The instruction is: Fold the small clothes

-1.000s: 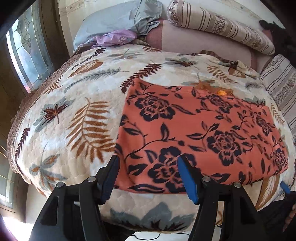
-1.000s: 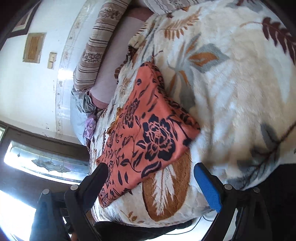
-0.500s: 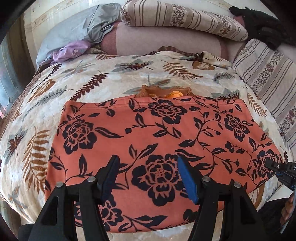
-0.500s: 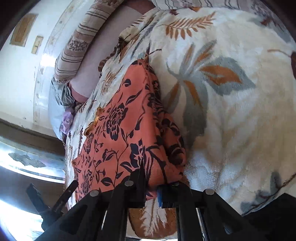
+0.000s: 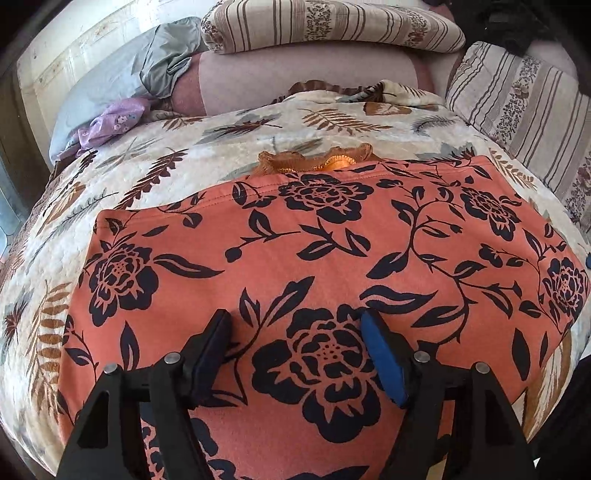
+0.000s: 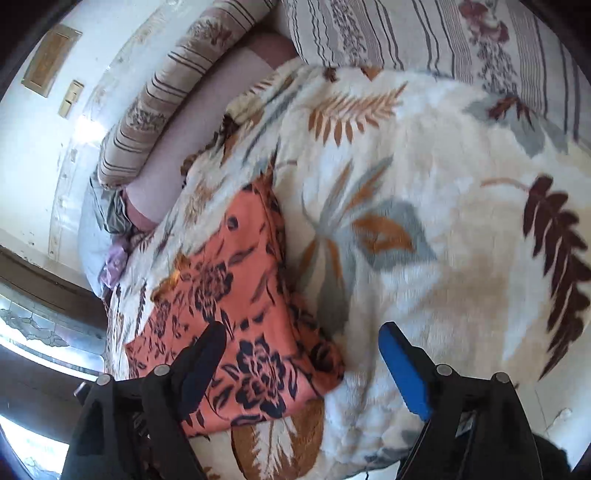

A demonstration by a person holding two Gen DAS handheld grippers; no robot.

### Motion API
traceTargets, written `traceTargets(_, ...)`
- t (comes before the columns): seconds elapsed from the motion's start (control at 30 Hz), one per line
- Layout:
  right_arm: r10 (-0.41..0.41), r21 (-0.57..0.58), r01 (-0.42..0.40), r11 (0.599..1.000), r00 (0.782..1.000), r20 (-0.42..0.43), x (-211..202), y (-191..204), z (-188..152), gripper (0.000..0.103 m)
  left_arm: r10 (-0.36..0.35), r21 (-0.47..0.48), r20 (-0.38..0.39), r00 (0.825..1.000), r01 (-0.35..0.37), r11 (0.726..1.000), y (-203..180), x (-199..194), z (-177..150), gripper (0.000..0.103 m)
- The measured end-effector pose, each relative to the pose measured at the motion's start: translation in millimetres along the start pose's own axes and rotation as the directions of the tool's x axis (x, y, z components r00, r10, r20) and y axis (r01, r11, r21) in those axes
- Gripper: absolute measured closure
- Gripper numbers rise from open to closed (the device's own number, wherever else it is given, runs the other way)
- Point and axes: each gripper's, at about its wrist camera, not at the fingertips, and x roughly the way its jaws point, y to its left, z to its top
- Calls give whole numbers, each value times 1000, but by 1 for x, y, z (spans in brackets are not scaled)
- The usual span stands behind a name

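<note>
An orange garment with black flowers lies flat on the leaf-patterned blanket. An orange lace piece pokes out from under its far edge. My left gripper is open, low over the garment's near middle. In the right wrist view the same garment lies at lower left. My right gripper is open and empty over the garment's near right corner and the blanket.
Striped pillows and a pink bolster line the far side. A grey cloth and a lilac cloth lie at far left. Another striped pillow is at right. A window is beyond the bed.
My right gripper was shut on the garment's corner half a second ago; it has let go and stands open. My left gripper has moved in over the garment's middle.
</note>
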Motion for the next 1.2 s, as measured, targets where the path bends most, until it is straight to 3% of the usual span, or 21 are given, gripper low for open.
traceTargets(0.1, 85, -15, -86, 996, 994, -67, 28, 18, 35, 16, -9, 7, 20, 1000, 9, 1000, 1, 1, -1, 29)
traceTargets(0.23, 53, -19, -57, 998, 982, -181, 94, 39, 72, 16, -24, 2, 23, 999, 24, 1000, 3, 0, -1, 29)
traceTargets(0.3, -4, -51, -8, 999, 974, -228, 125, 50, 77, 18, -28, -1, 23, 999, 28, 1000, 3, 0, 0, 29)
traceTargets(0.33, -29, -82, 9, 997, 968, -250, 139, 59, 79, 24, -30, -1, 22, 999, 30, 1000, 4, 1, 0, 29)
traceTargets(0.37, -70, -143, 31, 989, 960, -270, 149, 71, 78, 43, -33, -2, 22, 999, 33, 999, 4, 1, 0, 29)
traceTargets(0.43, -218, -319, 136, 938, 947, -238, 160, 98, 73, 67, -41, -7, 20, 999, 42, 999, 6, 1, 1, 29)
traceTargets(0.47, -240, -331, 159, 930, 946, -219, 159, 96, 73, 68, -43, -11, 17, 999, 44, 999, 5, 2, 1, 29)
traceTargets(0.53, -302, -310, 241, 920, 939, -165, 159, 88, 79, 68, -49, -19, 11, 999, 49, 999, 6, 2, 2, 29)
traceTargets(0.63, -364, -275, 331, 903, 928, -78, 148, 88, 82, 42, -57, -27, 7, 998, 57, 998, 7, 2, 3, 29)
traceTargets(0.77, -370, -234, 361, 903, 929, 3, 112, 99, 77, 41, -75, -46, -4, 997, 75, 996, 10, 1, 4, 29)
traceTargets(0.83, -328, -254, 321, 912, 945, 16, 92, 111, 66, 39, -80, -49, -6, 997, 80, 996, 11, 0, 4, 29)
traceTargets(0.97, -157, -258, 133, 957, 985, -76, 78, 133, 27, 34, -83, -52, -6, 996, 83, 995, 12, -1, 3, 29)
traceTargets(1.07, -48, -234, 1, 972, 979, -196, 75, 130, -15, 34, -82, -49, 0, 997, 82, 995, 12, -2, 1, 29)
traceTargets(1.1, -31, -224, -21, 974, 973, -229, 77, 125, -29, 34, -82, -49, 2, 997, 82, 995, 12, -3, 0, 29)
traceTargets(1.17, -104, -213, 45, 976, 956, -275, 94, 104, -46, 34, -83, -50, 6, 997, 83, 995, 13, -4, -1, 29)
traceTargets(1.2, -96, -180, 46, 983, 956, -278, 98, 91, -49, 34, -86, -51, 8, 996, 87, 995, 13, -5, -2, 29)
